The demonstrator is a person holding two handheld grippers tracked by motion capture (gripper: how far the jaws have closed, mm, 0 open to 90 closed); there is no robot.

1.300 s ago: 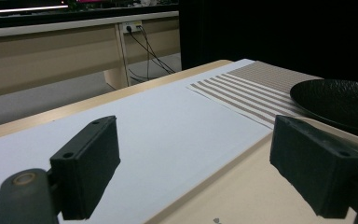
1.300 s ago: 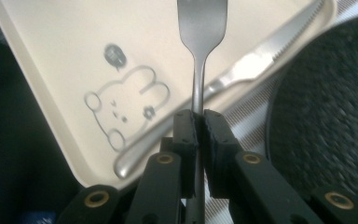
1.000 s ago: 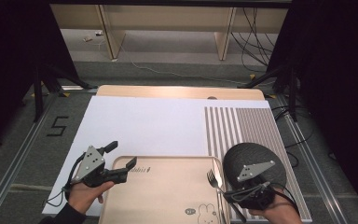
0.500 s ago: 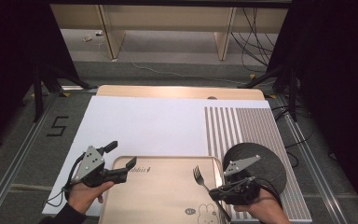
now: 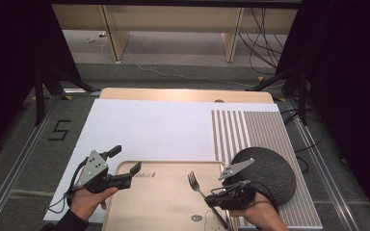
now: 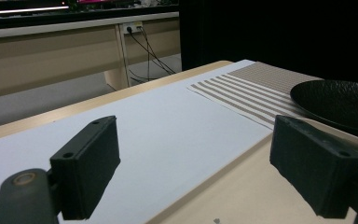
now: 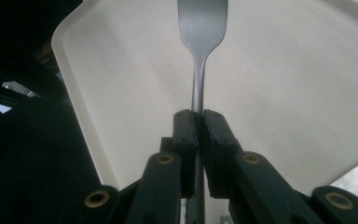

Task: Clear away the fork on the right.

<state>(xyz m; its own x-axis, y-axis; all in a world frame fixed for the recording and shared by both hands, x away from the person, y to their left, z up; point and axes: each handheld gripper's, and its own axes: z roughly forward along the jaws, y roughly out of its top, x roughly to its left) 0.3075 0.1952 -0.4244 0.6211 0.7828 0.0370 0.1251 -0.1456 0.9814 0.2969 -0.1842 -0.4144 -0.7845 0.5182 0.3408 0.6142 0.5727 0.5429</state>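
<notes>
White paper covers the wooden table (image 5: 183, 95), with a striped mat (image 5: 255, 130) at right. Since the earlier frames, the right gripper (image 5: 211, 198) has carried the fork (image 5: 198, 189) leftward off the black textured plate (image 5: 267, 175) to above the smooth beige tray (image 5: 164, 202); placement there appears imminent. Its jaws pinch the slim metal handle. The left gripper (image 5: 125, 166) stands wide, straddling the tray's rounded corner

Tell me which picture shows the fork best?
The high view: the whole fork shows there, prongs pointing away, over the tray, held by the right gripper. The right gripper view shows its handle pinched between the jaws, prongs cut off. The left gripper view faces the white sheet instead.
</notes>
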